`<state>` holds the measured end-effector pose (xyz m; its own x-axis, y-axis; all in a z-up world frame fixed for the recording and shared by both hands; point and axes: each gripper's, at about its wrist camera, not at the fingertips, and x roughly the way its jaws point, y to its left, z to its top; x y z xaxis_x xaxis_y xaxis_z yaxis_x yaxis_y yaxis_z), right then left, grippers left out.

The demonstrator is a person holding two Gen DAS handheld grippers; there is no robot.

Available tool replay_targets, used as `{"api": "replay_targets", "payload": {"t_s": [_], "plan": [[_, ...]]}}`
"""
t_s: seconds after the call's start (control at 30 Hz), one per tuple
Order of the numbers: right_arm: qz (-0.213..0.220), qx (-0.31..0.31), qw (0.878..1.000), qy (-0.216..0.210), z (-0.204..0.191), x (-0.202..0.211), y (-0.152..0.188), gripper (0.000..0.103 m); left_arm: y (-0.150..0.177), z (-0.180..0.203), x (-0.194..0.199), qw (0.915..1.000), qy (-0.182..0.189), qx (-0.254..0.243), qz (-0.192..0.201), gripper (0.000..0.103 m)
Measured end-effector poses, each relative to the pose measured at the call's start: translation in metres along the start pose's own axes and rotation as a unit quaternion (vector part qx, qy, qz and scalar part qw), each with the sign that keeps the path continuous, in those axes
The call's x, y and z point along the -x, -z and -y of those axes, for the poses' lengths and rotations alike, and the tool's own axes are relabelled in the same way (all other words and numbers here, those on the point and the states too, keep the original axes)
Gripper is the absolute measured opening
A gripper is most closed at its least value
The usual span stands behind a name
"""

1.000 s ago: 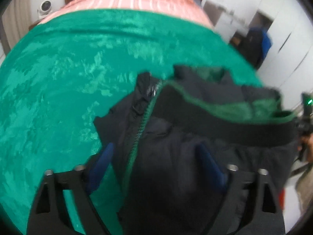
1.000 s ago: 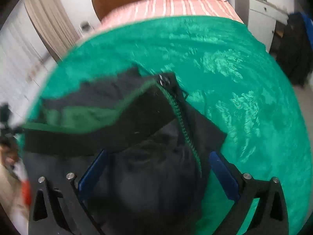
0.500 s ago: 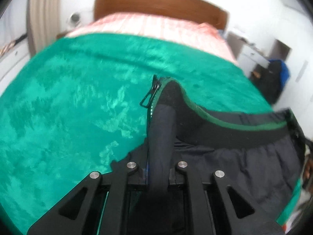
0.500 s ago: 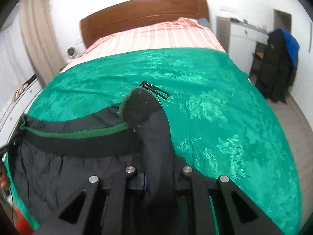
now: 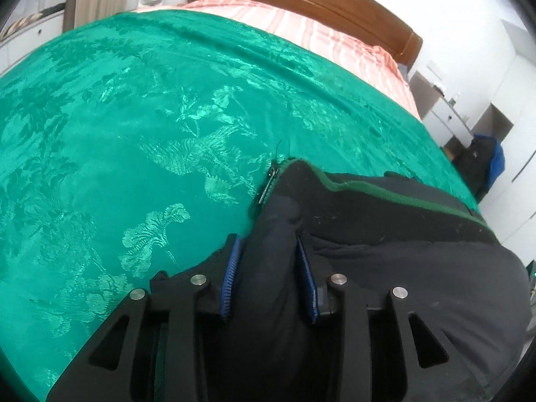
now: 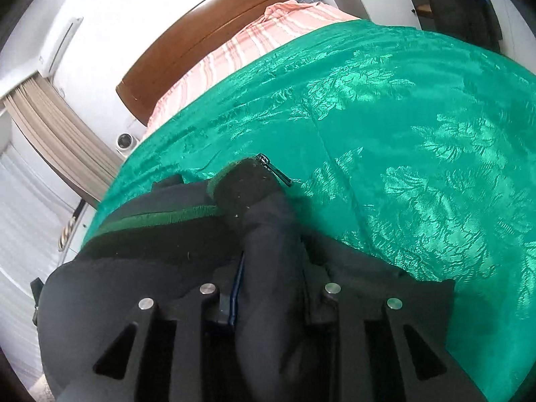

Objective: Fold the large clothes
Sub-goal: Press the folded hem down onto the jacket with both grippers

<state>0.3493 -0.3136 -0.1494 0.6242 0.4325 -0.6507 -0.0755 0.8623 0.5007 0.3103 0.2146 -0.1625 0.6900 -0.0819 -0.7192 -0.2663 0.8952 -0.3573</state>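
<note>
From the left wrist view, the blue-padded fingers (image 5: 231, 278) of the left gripper (image 5: 268, 261) are easing apart, a bunched fold of the dark jacket (image 5: 385, 268) between them and against the pads. The jacket lies on the green bedspread (image 5: 134, 134), its green-edged collar (image 5: 385, 194) stretching to the right and the zipper pull (image 5: 268, 184) at the corner.

From the right wrist view, the right gripper (image 6: 271, 268) is also opening, its fingers (image 6: 236, 288) flanking a roll of jacket (image 6: 167, 268) cloth. The zipper (image 6: 274, 171) rests on the bedspread (image 6: 402, 134), below the striped pink sheet (image 6: 251, 40).
</note>
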Motion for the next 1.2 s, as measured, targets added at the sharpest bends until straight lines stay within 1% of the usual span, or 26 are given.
{"api": "replay_targets", "payload": {"t_s": [0.13,0.37,0.5,0.63,0.97,1.1,1.2], "plan": [[0.005,-0.007,1.000,-0.014,0.003,-0.004,0.005,0.025,-0.001,-0.009,-0.003,0.9997,0.017,0.019,-0.003,0.038],[0.007,-0.021,0.999,-0.035,0.011,-0.005,0.006,0.025,-0.001,-0.005,-0.005,0.9999,0.003,0.013,-0.004,0.040],[0.007,-0.022,0.999,-0.037,0.011,-0.005,0.007,0.025,-0.001,-0.006,-0.006,0.9999,0.004,0.015,-0.004,0.041],[0.006,-0.022,0.999,-0.036,0.012,-0.005,0.006,0.025,-0.001,-0.012,-0.006,0.9995,0.014,0.027,-0.005,0.045],[0.006,-0.025,0.999,-0.042,0.012,-0.005,0.006,0.025,0.000,-0.016,-0.006,0.9991,0.021,0.035,-0.002,0.047],[0.006,-0.025,0.999,-0.042,0.013,-0.005,0.006,0.025,0.000,-0.016,-0.006,0.9991,0.018,0.037,0.000,0.052],[0.006,-0.025,0.999,-0.043,0.013,-0.005,0.006,0.025,0.001,-0.017,-0.005,0.9989,0.023,0.041,0.000,0.056]]}}
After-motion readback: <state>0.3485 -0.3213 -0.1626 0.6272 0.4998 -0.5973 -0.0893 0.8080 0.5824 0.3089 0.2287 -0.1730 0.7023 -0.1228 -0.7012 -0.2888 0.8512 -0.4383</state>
